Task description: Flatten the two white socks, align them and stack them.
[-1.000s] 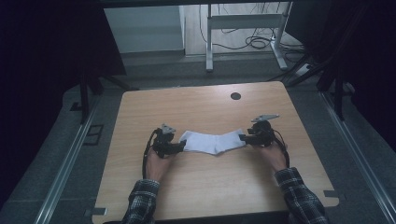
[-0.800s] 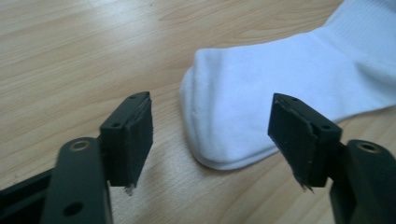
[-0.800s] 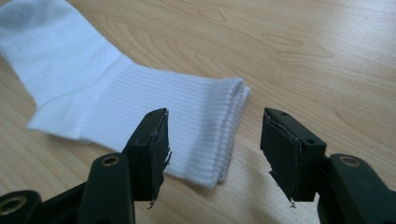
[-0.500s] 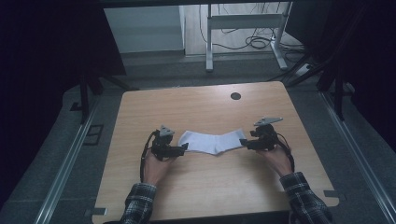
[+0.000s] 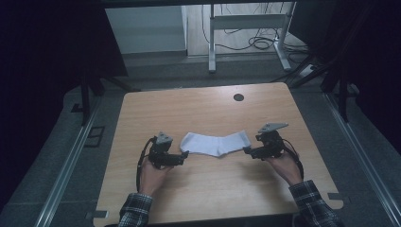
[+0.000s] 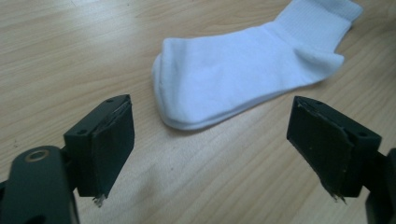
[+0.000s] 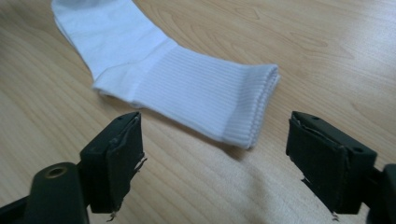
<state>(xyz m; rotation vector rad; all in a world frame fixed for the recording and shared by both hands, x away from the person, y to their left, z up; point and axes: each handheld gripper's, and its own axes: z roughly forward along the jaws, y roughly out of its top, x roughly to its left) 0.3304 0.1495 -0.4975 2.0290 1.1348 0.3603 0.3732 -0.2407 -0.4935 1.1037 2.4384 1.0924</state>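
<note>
At centre-left of the high view, the left tool (image 5: 185, 154) has just been opening; its jaws stand wide and empty just short of the toe of the white ribbed cotton sock (image 5: 217, 142), which lies flat mid-frame on the light wooden worktop (image 5: 198, 106). At centre-right, the right tool (image 5: 246, 150) has likewise just spread, empty, by the cuff. A jaw tip catching the fabric as a hand moves could drag the sock askew.

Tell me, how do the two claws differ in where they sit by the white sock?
The left claw faces the white sock's rounded toe end, the right claw its ribbed cuff end. The left claw sits slightly nearer the person on the wooden table, the right claw slightly farther. Both have just been opening; both stand open with nothing between the jaws, and the sock lies flat, released.
</note>
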